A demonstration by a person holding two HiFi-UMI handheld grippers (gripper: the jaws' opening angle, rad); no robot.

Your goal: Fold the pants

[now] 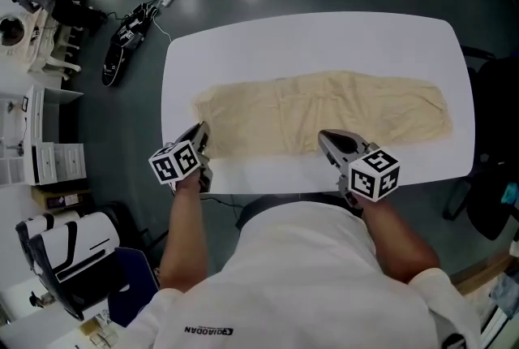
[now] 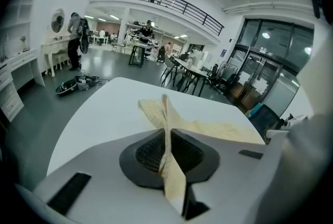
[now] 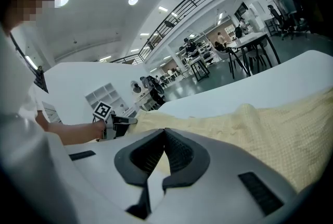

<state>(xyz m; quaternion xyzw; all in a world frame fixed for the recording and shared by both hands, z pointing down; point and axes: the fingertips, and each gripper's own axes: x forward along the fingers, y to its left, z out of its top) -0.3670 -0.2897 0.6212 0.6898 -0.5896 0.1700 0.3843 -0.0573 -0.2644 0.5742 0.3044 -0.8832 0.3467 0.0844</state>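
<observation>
The cream pants (image 1: 324, 112) lie spread lengthwise across the white table (image 1: 324, 39). My left gripper (image 1: 201, 131) is at their near left corner, shut on a pinch of the cloth. In the left gripper view that fold (image 2: 167, 113) stands up between the jaws of the left gripper (image 2: 166, 134), lifted off the table. My right gripper (image 1: 323, 135) is at the middle of the near hem. In the right gripper view the right gripper (image 3: 165, 132) has its jaws closed, with cream cloth (image 3: 281, 134) showing in the gap. The left gripper (image 3: 117, 124) shows beyond it.
The table's near edge (image 1: 268, 185) runs just in front of both grippers. A power strip with cables (image 1: 122, 47) lies on the floor at the far left. White drawers (image 1: 40, 144) stand at the left and a dark chair (image 1: 491, 144) at the right.
</observation>
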